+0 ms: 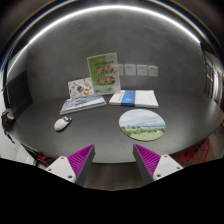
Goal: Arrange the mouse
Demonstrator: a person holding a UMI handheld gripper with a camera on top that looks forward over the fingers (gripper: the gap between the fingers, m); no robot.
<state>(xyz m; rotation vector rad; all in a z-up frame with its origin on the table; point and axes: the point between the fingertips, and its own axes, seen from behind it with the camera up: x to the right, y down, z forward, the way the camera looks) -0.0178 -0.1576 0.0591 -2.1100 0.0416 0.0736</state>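
A small white mouse [63, 124] lies on the dark grey table [100, 135], beyond my fingers and to their left. A round mouse mat [142, 123] with a green landscape picture lies beyond my right finger. My gripper [110, 160] is open and empty, its two magenta pads [78, 158] spread wide above the near part of the table. Nothing stands between the fingers. The mouse and the mat are apart from each other, with bare table between them.
Flat booklets [82, 103] and a blue and white book [133, 98] lie farther back. A green printed card [102, 73] stands upright behind them, with a smaller card [80, 87] beside it. A dark object [8, 120] sits at the table's left edge.
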